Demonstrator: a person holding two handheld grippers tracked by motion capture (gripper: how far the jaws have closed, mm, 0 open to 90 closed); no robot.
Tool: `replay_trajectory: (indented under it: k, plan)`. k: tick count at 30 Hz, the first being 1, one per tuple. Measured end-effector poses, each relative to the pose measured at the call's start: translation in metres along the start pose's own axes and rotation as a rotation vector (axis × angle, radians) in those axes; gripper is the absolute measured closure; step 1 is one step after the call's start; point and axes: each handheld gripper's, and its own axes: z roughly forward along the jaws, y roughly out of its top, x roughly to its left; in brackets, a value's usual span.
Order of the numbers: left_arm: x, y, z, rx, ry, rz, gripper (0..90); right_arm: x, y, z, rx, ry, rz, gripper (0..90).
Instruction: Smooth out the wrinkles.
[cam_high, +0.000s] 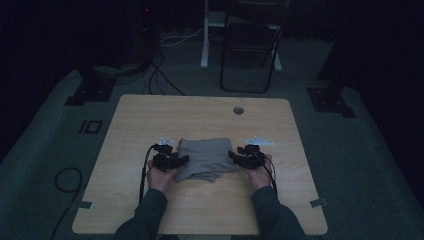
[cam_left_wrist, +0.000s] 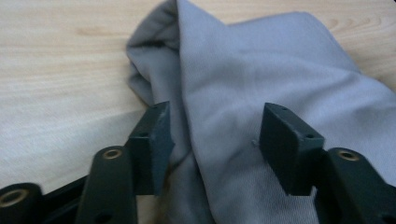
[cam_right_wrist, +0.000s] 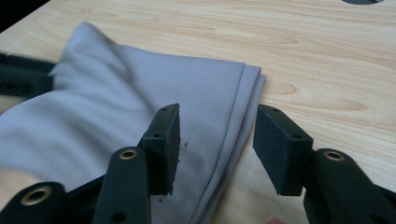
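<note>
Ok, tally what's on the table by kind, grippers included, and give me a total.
Grey folded cloth: 1
Black two-jaw grippers: 2, the left gripper and the right gripper, each at one side of the cloth with its jaws open
Total: 3

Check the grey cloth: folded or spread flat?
Folded. The grey cloth lies as a compact bundle on the table; the right gripper view shows stacked layer edges along one side.
</note>
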Motion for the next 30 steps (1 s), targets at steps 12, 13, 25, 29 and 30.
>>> replay_trajectory:
  k: [12,13,25,29,30]
  plan:
    - [-0.005,-0.009,0.000,-0.001,0.001,0.051,87.1,-0.007,-0.002,0.040,0.115,0.002,0.034,70.0]
    - [-0.005,-0.010,-0.002,-0.006,0.009,0.065,87.5,-0.007,-0.003,0.042,0.119,0.009,0.032,78.4]
    - [0.007,-0.024,-0.015,-0.030,0.021,0.045,73.0,0.003,-0.002,0.023,0.092,-0.087,-0.048,81.3]
    - [0.011,-0.016,-0.021,-0.067,0.025,0.032,59.0,-0.003,0.000,0.020,0.056,-0.082,-0.010,70.0]
    - [0.011,-0.013,-0.022,-0.074,0.027,0.029,56.9,-0.003,0.002,0.018,0.042,-0.072,-0.013,69.6]
